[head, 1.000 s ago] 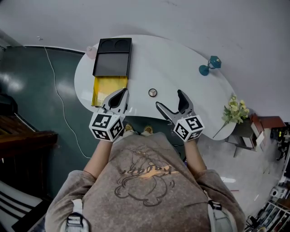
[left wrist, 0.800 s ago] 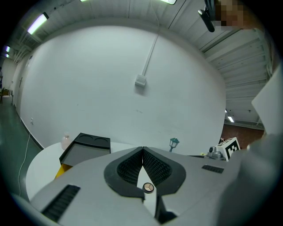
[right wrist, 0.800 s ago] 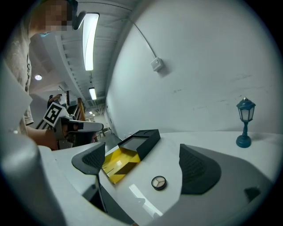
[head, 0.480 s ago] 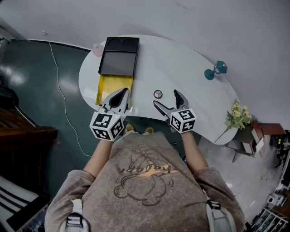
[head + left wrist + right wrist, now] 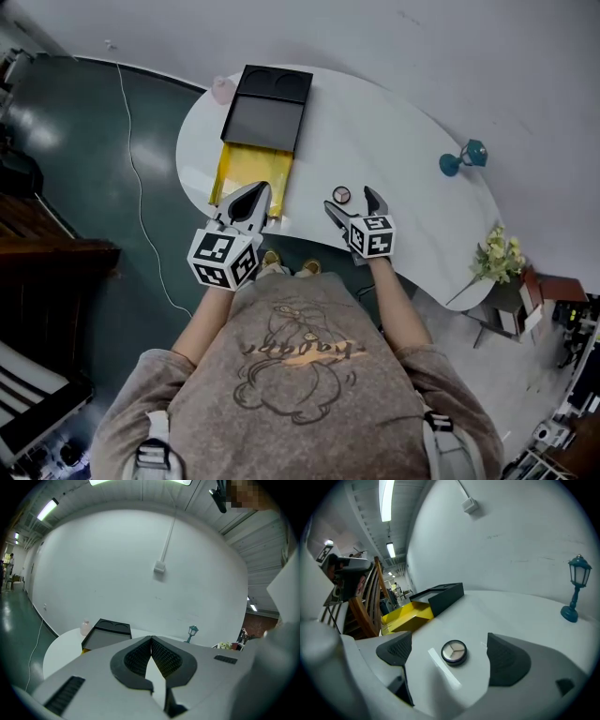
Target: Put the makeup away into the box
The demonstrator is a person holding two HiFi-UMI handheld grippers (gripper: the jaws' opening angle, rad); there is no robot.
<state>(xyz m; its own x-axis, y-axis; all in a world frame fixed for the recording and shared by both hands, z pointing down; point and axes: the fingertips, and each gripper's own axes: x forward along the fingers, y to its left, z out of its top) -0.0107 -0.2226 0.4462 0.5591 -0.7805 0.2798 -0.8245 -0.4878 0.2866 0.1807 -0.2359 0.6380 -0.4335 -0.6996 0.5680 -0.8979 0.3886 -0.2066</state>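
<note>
Compact (image 5: 454, 652): round makeup pan with a dark rim and three pale shades, lying flat on the bench (image 5: 394, 141) close to its near edge, to the right of the box.
Right hand-held gripper (image 5: 449, 645): jaws wide apart, low over the bench, with the compact in the gap between them; neither pad touches it.
Left hand-held gripper (image 5: 151, 641): jaws together at the tips, with nothing between the pads; in the head view it hangs over the near end of the yellow tray, and whether it touches the tray cannot be told.
Box (image 5: 267, 98): black and oblong, at the far left of the bench, with two round hollows at its far end and a flat dark panel nearer.
Yellow tray (image 5: 246, 169): open, reaching out from the near side of the box toward the bench edge; nothing shows in the part that can be seen.
Bottle (image 5: 222, 89): small and pale pink, upright just beside the far left corner of the box.
Lamp (image 5: 462, 157): small teal lantern on a stand, upright at the far right of the bench, well apart from the compact.
Bench: white, with a rounded outline.
Flowers (image 5: 497, 253): pale bunch past the right end of the bench.
Cable (image 5: 131, 159): thin white line across the dark green floor on the left.
</note>
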